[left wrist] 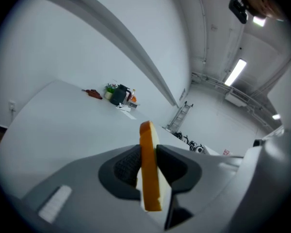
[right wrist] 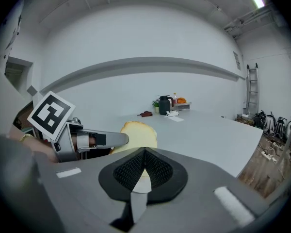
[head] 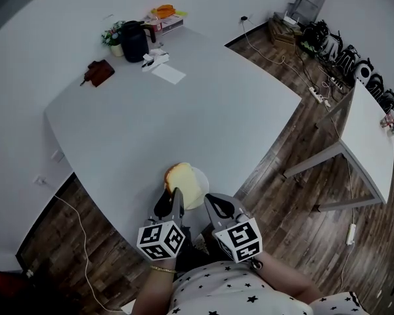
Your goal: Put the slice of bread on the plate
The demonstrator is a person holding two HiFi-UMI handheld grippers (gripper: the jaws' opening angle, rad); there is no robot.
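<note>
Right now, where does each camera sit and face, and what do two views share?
Head view: on the person's head, facing down at the table; left gripper, right gripper, shirt show.
Left gripper view: on the left gripper, along jaws shut on the slice of bread.
Right gripper view: on the right gripper, jaws together, facing the left gripper.
Both gripper views share that slice.

My left gripper (head: 173, 195) and right gripper (head: 215, 203) are grey, black-padded, each with 1 marker cube (head: 161, 239); I wear a star-printed white top (head: 230, 293).
</note>
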